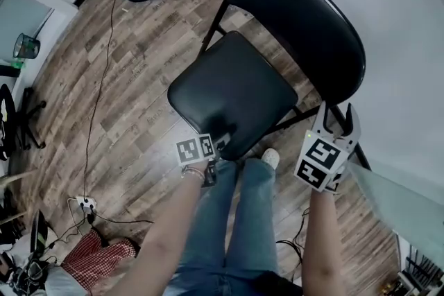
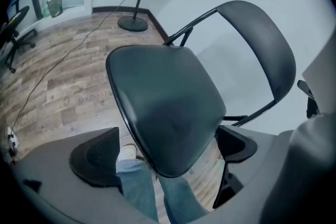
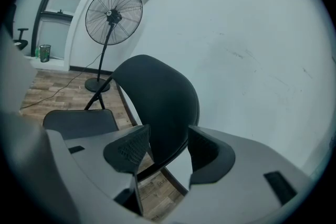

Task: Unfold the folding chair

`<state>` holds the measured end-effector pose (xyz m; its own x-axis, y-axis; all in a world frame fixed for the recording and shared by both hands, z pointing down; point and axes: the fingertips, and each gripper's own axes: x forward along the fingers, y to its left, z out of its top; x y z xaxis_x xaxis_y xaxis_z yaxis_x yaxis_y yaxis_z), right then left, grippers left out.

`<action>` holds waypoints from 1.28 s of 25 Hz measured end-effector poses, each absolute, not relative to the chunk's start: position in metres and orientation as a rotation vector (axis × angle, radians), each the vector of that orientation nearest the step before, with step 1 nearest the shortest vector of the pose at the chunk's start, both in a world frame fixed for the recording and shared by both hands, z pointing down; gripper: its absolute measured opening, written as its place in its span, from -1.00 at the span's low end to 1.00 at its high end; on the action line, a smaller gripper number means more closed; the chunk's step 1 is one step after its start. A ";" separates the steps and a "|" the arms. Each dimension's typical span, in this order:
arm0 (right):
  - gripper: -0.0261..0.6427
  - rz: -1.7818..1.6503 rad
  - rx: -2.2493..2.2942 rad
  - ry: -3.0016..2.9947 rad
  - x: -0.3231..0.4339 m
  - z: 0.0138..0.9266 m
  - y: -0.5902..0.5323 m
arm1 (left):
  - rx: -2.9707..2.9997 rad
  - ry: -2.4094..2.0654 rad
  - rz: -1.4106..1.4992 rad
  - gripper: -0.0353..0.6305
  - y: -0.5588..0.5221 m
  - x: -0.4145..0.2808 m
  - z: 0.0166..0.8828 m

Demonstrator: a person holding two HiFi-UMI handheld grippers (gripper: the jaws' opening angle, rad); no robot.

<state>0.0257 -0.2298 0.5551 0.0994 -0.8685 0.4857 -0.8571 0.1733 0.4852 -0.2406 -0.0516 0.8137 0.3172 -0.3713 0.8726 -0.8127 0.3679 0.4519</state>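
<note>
Wood-plank floor (image 1: 125,80) underfoot, pale white wall (image 1: 409,3) beyond both sets of fingers, and the black padded metal-framed folding chair (image 1: 239,97) stands against that wall, seat lowered. Left gripper (image 2: 167,150): fingers (image 2: 97,157) spread wide, the seat's (image 2: 163,107) front edge just beyond them, pads clear of it. Right gripper (image 3: 168,153): fingers narrow, closed on the lower side edge of the curved backrest (image 3: 157,99). Past the left fingers a black standing fan (image 2: 132,23) rises in the corner, its head cut off at the top. A thin black cable (image 1: 103,76) trails across the planks. The chair's legs are hidden beneath the seat. Down by the person's jeans (image 1: 232,218), a red checked cloth (image 1: 97,253) is hard to read.
</note>
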 end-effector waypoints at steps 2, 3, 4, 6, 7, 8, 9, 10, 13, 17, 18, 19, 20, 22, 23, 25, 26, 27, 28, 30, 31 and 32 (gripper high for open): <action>-0.28 -0.030 1.635 -1.742 0.023 0.555 -0.225 | 1.251 -1.284 0.435 0.76 -0.051 -0.241 0.808; -0.28 -0.035 1.624 -1.750 0.022 0.557 -0.223 | 1.266 -1.288 0.439 0.76 -0.052 -0.242 0.806; -0.28 -0.038 1.613 -1.755 0.021 0.560 -0.221 | 1.282 -1.295 0.439 0.76 -0.053 -0.244 0.804; -0.28 -0.037 1.589 -1.766 0.017 0.569 -0.217 | 1.304 -1.313 0.432 0.76 -0.055 -0.248 0.800; -0.28 -0.037 1.577 -1.775 0.014 0.573 -0.215 | 1.310 -1.321 0.427 0.76 -0.055 -0.250 0.799; -0.29 -0.039 1.567 -1.785 0.011 0.575 -0.213 | 1.315 -1.329 0.421 0.76 -0.056 -0.253 0.798; -0.29 -0.041 1.557 -1.796 0.009 0.577 -0.211 | 1.317 -1.337 0.417 0.76 -0.056 -0.255 0.796; -0.29 -0.044 1.548 -1.808 0.006 0.579 -0.208 | 1.319 -1.347 0.413 0.76 -0.055 -0.257 0.794; -0.29 -0.052 1.523 -1.841 0.003 0.580 -0.204 | 1.312 -1.387 0.403 0.76 -0.053 -0.260 0.786; -0.29 -0.073 1.498 -1.877 0.006 0.566 -0.194 | 1.321 -1.427 0.380 0.76 -0.048 -0.253 0.767; -0.29 -0.085 1.483 -1.888 0.006 0.560 -0.191 | 1.323 -1.439 0.370 0.76 -0.047 -0.252 0.760; -0.29 -0.098 1.466 -1.899 0.006 0.554 -0.187 | 1.326 -1.451 0.363 0.76 -0.046 -0.250 0.752; -0.29 -0.111 1.448 -1.910 0.005 0.548 -0.183 | 1.336 -1.461 0.361 0.76 -0.047 -0.248 0.743; -0.30 -0.137 1.414 -1.930 0.004 0.535 -0.174 | 1.369 -1.475 0.372 0.76 -0.049 -0.241 0.724; -0.30 -0.147 1.398 -1.939 0.004 0.528 -0.169 | 1.388 -1.480 0.381 0.76 -0.049 -0.237 0.714; -0.30 -0.164 1.372 -1.954 0.003 0.514 -0.160 | 1.424 -1.489 0.397 0.76 -0.049 -0.230 0.695; -0.30 -0.171 1.362 -1.960 0.002 0.506 -0.155 | 1.438 -1.494 0.401 0.76 -0.049 -0.228 0.685; -0.30 -0.179 1.353 -1.965 0.002 0.499 -0.151 | 1.448 -1.499 0.404 0.76 -0.047 -0.226 0.676; -0.30 -0.189 1.345 -1.970 0.003 0.491 -0.148 | 1.455 -1.505 0.406 0.76 -0.045 -0.224 0.667; -0.30 -0.209 1.330 -1.980 0.005 0.475 -0.141 | 1.467 -1.515 0.412 0.76 -0.039 -0.221 0.650; -0.30 -0.215 1.326 -1.985 0.007 0.469 -0.138 | 1.474 -1.521 0.418 0.76 -0.036 -0.220 0.642; -0.30 -0.217 1.326 -1.987 0.009 0.463 -0.135 | 1.481 -1.529 0.426 0.76 -0.033 -0.219 0.634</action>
